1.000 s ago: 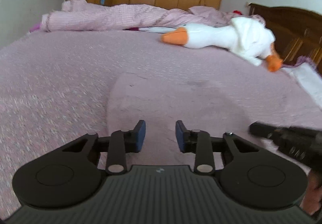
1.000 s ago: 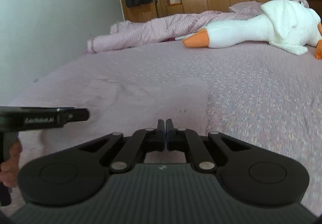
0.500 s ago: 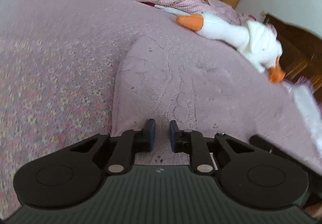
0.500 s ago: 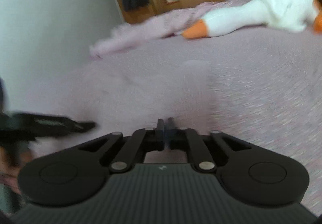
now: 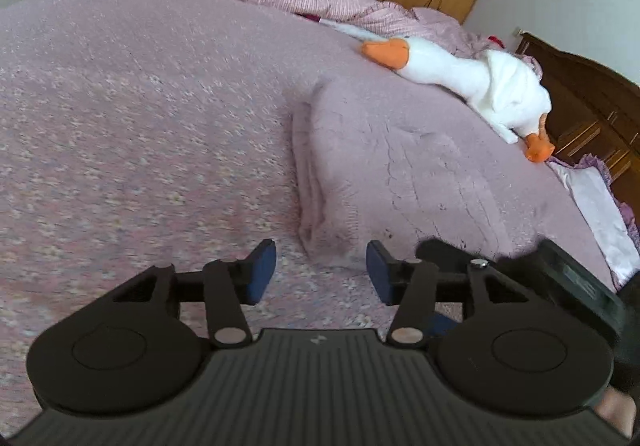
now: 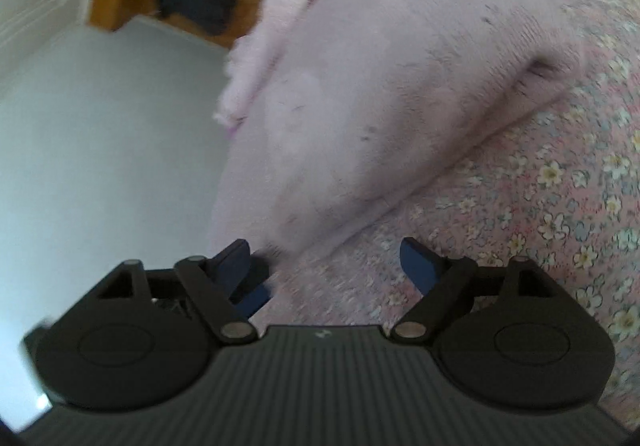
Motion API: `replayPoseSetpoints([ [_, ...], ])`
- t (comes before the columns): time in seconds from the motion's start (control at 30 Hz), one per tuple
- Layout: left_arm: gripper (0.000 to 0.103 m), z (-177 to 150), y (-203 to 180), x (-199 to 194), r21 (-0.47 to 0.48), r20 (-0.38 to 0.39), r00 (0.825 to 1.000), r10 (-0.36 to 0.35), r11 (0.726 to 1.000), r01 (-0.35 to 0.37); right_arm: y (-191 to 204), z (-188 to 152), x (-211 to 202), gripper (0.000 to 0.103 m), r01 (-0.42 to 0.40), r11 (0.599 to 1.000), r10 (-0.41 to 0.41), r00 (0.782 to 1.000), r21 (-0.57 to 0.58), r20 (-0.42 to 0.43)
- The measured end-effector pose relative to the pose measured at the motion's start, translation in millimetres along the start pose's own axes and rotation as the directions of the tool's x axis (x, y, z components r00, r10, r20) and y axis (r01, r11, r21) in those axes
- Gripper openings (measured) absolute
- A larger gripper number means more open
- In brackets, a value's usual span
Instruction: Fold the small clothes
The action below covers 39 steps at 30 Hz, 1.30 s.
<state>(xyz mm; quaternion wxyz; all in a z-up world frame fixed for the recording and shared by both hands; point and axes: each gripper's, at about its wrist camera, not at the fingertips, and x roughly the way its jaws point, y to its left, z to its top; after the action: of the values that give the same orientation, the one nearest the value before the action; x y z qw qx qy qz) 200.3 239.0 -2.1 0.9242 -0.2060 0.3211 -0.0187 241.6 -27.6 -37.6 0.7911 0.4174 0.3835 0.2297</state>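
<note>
The left gripper (image 5: 321, 272) is hovering with its blue pads spread wide and nothing between them, just short of the near corner of the folded pink garment (image 5: 400, 173). The right gripper (image 6: 325, 266) is gaping too, empty, beside that same garment's edge. The garment is lying flat on the flowered bedspread (image 5: 140, 125), with a plush goose (image 5: 472, 85) sprawling beyond it.

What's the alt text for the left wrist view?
The open left gripper sits low over a floral bedspread, its blue-padded fingers straddling the near corner of a folded pink garment. A white plush goose lies beyond it, and part of the right gripper shows at lower right.
</note>
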Motion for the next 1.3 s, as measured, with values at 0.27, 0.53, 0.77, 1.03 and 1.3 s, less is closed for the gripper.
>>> replayPoseSetpoints([
  [0.27, 0.067, 16, 33, -16, -0.139, 0.042, 0.999, -0.035, 0.989, 0.041, 13, 14, 45, 0.083, 0.062, 0.998, -0.061, 0.997, -0.029, 0.043],
  [0.53, 0.069, 27, 29, -5, -0.164, 0.045, 0.998, -0.048, 0.985, 0.055, 7, 12, 59, 0.084, -0.02, 0.995, 0.033, 0.99, -0.094, 0.139],
  [0.77, 0.07, 25, 27, 7, -0.175, 0.022, 0.999, -0.046, 0.983, 0.049, 7, 3, 59, 0.057, -0.018, 0.984, 0.046, 0.987, -0.175, 0.154],
  [1.03, 0.094, 19, 22, 19, -0.204, 0.016, 0.991, -0.129, 0.97, 0.13, 13, 22, 61, 0.03, -0.063, 0.99, 0.079, 0.988, -0.123, 0.133],
  [1.3, 0.103, -1, 41, 51, -0.571, 0.035, 0.918, -0.396, 0.746, 0.343, 8, 42, 59, 0.03, -0.15, 0.986, 0.14, 0.982, 0.071, 0.129],
])
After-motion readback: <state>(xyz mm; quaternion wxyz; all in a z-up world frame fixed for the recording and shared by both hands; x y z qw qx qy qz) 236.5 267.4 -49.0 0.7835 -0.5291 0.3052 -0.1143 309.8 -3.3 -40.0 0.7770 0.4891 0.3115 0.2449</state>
